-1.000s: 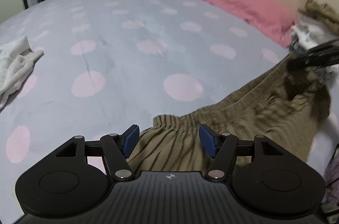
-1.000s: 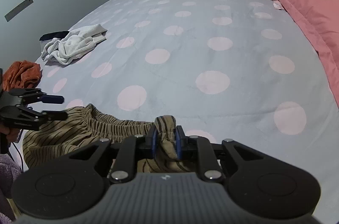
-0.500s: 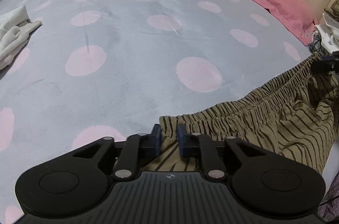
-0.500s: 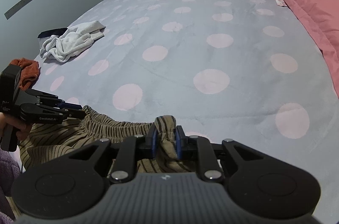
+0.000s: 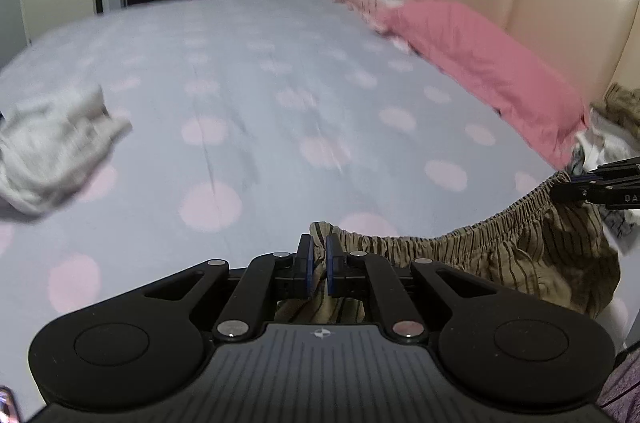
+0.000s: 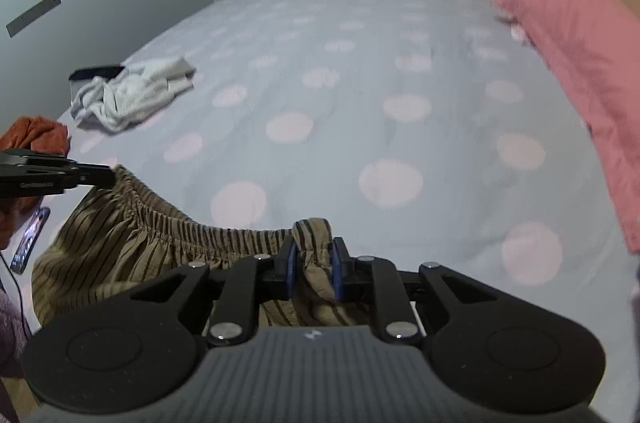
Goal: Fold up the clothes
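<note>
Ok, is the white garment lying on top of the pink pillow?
No, in the right wrist view the white garment lies on the dotted bedsheet at the far left, well apart from the pink pillow on the right.

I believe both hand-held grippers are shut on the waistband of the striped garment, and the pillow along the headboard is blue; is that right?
Not quite: the pillow is pink, as the left wrist view shows. The rest holds: the left hand-held gripper and the right hand-held gripper are each shut on the elastic waistband of the striped garment.
</note>
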